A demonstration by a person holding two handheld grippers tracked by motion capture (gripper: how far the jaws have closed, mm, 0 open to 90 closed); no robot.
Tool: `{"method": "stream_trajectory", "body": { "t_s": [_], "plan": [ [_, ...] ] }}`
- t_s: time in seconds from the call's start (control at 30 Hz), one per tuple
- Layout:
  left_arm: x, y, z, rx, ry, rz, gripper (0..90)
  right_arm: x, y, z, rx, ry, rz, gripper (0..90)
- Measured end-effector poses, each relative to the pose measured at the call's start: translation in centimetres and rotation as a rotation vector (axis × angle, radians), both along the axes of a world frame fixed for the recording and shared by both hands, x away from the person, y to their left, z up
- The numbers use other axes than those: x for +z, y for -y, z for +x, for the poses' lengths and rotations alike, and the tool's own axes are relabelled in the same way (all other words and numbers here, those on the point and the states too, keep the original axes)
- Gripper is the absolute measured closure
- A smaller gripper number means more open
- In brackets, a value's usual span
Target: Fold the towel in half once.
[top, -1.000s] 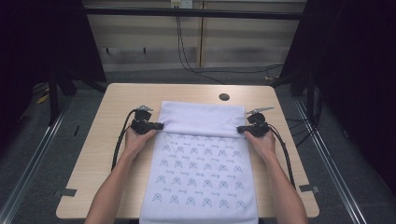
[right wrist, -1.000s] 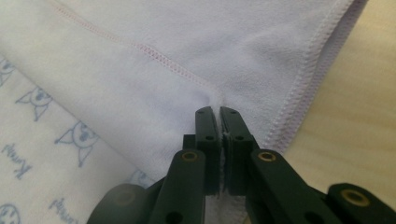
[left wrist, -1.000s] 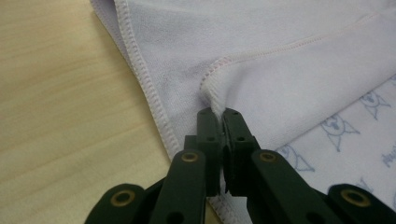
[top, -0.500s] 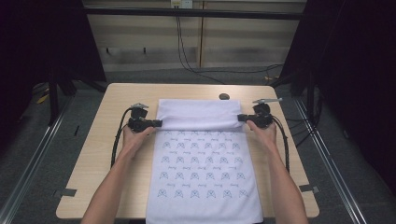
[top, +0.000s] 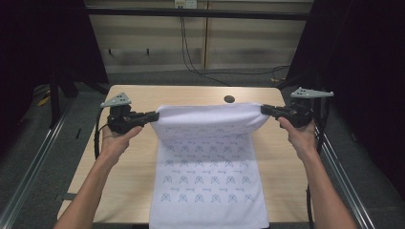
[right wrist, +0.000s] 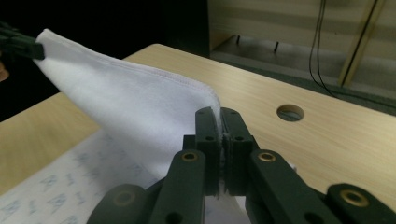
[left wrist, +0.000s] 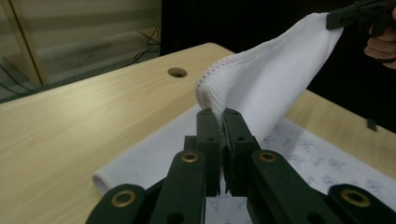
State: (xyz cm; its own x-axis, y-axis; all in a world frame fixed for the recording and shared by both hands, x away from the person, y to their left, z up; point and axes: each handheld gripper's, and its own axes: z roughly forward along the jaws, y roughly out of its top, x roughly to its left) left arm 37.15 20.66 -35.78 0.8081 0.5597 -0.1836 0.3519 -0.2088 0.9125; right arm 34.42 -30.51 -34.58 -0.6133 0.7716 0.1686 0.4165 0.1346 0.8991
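A white cloth [top: 207,162] printed with small blue figures lies lengthwise down the wooden table [top: 133,95], its near end hanging over the front edge. Its far end is lifted off the table and stretched between the two grippers. My left gripper [top: 154,115] is shut on the far left corner of the cloth [left wrist: 261,88]. At the far right corner my right gripper [top: 264,109] is shut on the cloth [right wrist: 130,98] too. In each gripper view the hem sits pinched between the closed jaws, and the other gripper shows at the far corner.
A round cable hole [top: 229,99] lies in the table just behind the lifted edge. Black cables trail from both grippers. Metal rails [top: 38,162] run along both sides of the table, and dark curtains stand beyond.
Both grippers have risen and moved apart toward the far side, lifting the cloth's far end off the table and pulling it taut.
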Motion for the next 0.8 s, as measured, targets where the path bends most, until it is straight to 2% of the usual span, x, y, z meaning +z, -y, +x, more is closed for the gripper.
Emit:
{"method": "stream_trajectory", "body": {
  "t_s": [0.1,0.13,0.2,0.27,0.3,0.37,0.4,0.47,0.5,0.53,0.63,0.7,0.73,0.8],
  "plan": [
    [1.4,-0.7,-1.6,-0.005,0.04,-0.028,87.0,1.5,-0.2,-2.3,0.041,0.041,0.002,87.2],
    [1.8,-1.0,-2.0,-0.01,0.051,-0.049,87.0,1.9,-0.2,-3.0,0.059,0.047,0.01,87.2],
    [2.8,-1.4,-2.8,-0.002,0.072,-0.049,87.0,2.6,-0.5,-4.3,0.074,0.058,0.004,87.2],
    [3.6,-1.9,-3.8,-0.013,0.087,-0.08,87.0,3.3,-0.9,-5.7,0.098,0.071,0.001,87.2],
    [3.9,-2.1,-4.3,-0.016,0.095,-0.08,87.0,3.6,-1.1,-6.4,0.109,0.084,0.001,87.2],
    [3.6,-2.2,-5.5,-0.04,0.101,-0.049,87.0,3.8,-1.4,-7.9,0.131,0.101,-0.009,87.1],
    [3.1,-2.3,-6.2,-0.047,0.095,-0.039,87.0,3.6,-1.4,-8.6,0.136,0.099,-0.014,87.2],
    [1.6,-2.5,-7.6,-0.08,0.06,-0.044,86.8,2.2,-1.2,-9.6,0.147,0.062,-0.014,87.1],
    [0.6,-2.5,-8.4,-0.081,0.057,-0.036,86.8,1.3,-1.1,-10.2,0.147,0.04,-0.022,87.1],
    [-0.5,-2.6,-9.2,-0.096,0.028,-0.046,86.8,0.3,-0.9,-10.7,0.157,0.018,-0.018,87.0],
    [-3.8,-2.2,-11.4,-0.128,-0.025,-0.026,86.6,-2.9,-0.7,-12.3,0.163,-0.048,-0.033,86.9],
    [-5.8,-1.9,-12.7,-0.159,-0.068,0.005,86.5,-4.9,-0.5,-13.1,0.157,-0.09,-0.048,86.9],
    [-6.5,-1.8,-13.2,-0.171,-0.077,0.023,86.5,-5.7,-0.3,-13.4,0.157,-0.111,-0.031,86.9],
    [-7.2,-1.9,-14.0,-0.197,-0.109,0.029,86.1,-7.0,0.0,-13.9,0.161,-0.147,-0.019,86.7]
  ]
}}
